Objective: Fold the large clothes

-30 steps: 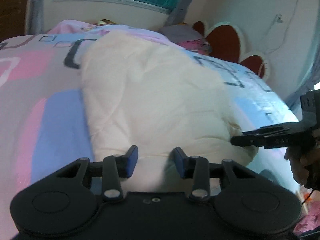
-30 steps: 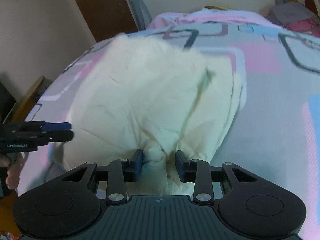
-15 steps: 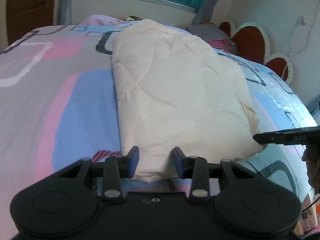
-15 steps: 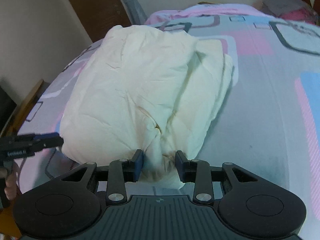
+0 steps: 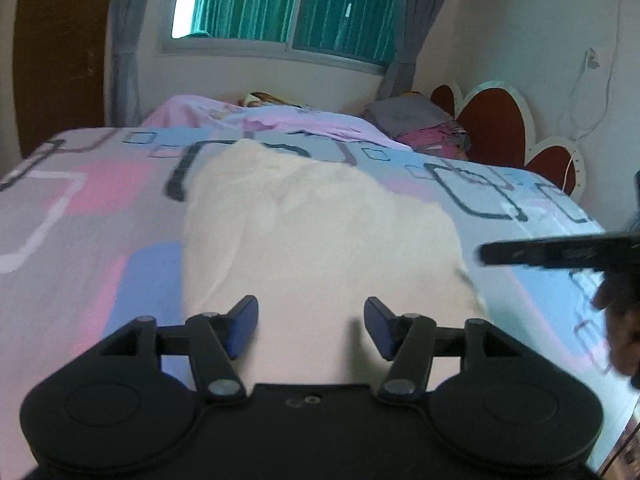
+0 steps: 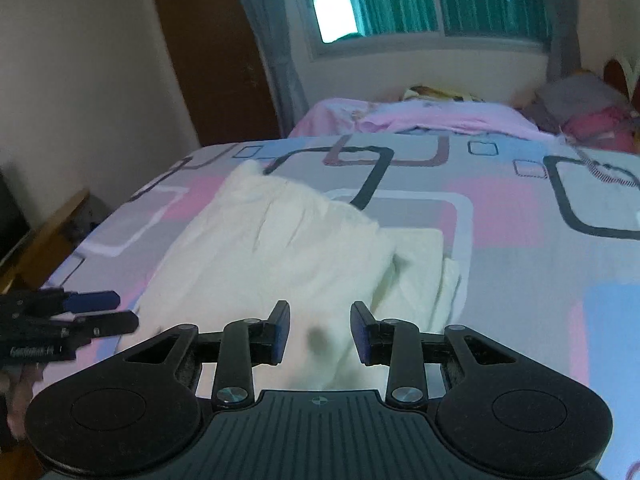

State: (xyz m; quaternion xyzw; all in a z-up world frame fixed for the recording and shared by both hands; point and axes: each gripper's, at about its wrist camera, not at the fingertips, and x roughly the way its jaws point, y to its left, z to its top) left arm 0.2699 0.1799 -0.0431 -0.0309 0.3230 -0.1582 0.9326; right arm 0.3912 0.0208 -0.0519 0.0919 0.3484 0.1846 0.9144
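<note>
Cream garment (image 5: 320,248), a large padded-looking piece, lies folded into a thick oblong in the middle of the patterned bedspread (image 5: 80,208), its near edge just ahead of both grippers. It looks soft, puffy and light: it should crease wherever it is bent, sag when lifted by one point, and spring open a little if let go. In the right wrist view the layers step out along its right side (image 6: 432,264), so I judge the best hold to be at the two near corners, pinching all layers together, one gripper to each corner.

The left gripper (image 5: 310,328) has its jaws opening, standing wide, with cloth seen beyond the gap but nothing pressed between the pads. The right gripper (image 6: 320,332) has a narrower gap; its pads do not seem to press on the cloth behind them, though motion blur makes that hard to be sure of.

By count: one cream garment, two grippers, one bed. At the far end lie a pink blanket (image 5: 280,120) and a grey pillow (image 5: 404,116); a heart-shaped headboard (image 5: 492,124) stands to the right.
</note>
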